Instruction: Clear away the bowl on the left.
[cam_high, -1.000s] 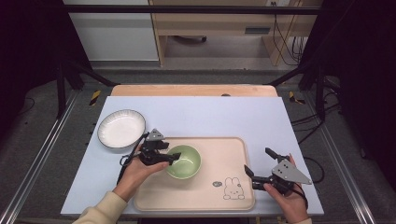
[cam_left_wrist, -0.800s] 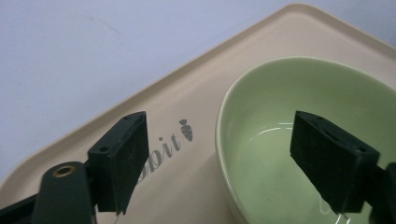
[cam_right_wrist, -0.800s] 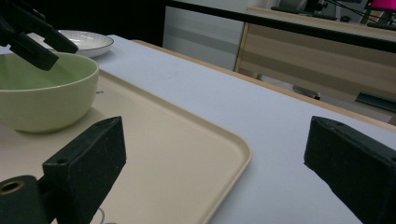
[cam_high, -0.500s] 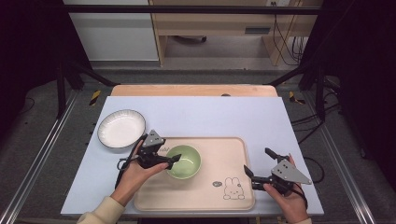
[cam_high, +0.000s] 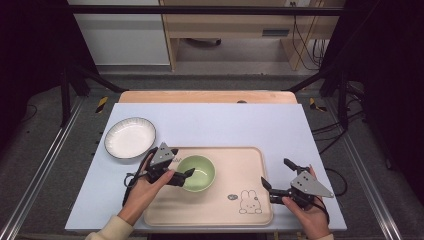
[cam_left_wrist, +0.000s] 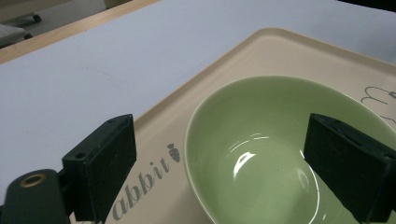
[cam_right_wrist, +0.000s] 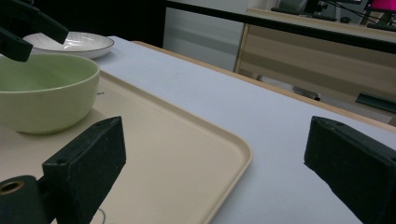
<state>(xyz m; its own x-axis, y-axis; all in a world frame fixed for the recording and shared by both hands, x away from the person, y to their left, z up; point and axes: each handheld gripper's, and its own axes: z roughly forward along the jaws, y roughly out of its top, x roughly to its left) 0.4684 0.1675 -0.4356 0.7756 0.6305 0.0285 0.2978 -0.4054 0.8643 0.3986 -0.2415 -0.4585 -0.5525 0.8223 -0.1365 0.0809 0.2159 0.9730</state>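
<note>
Right now I see the green bowl (cam_high: 196, 173) sitting on the beige tray (cam_high: 240, 170), in the tray's left half, toward its far edge. My left gripper (cam_high: 184, 176) is spread wide, with its jaws straddling the bowl's near-left rim: in the left gripper view one jaw hangs outside the bowl over the tray's printed lettering and the other sits over the bowl's hollow (cam_left_wrist: 261, 154). I cannot tell whether either pad actually touches the rim. My right gripper (cam_high: 278, 179) is also wide open and holds nothing; it rests at the tray's right edge near the counter's near-right corner, one jaw over the tray (cam_right_wrist: 187, 154) and the other over the bare counter (cam_right_wrist: 280, 126). A rabbit drawing (cam_high: 248, 201) marks the tray's near-right corner. A white plate (cam_high: 130, 137) with a dark rim stands on the counter's left side, just beyond the tray's far-left corner, apart from it. Compared with half a second ago, the left gripper has edged slightly closer to the bowl; bowl, tray, plate and right gripper sit as before.
</note>
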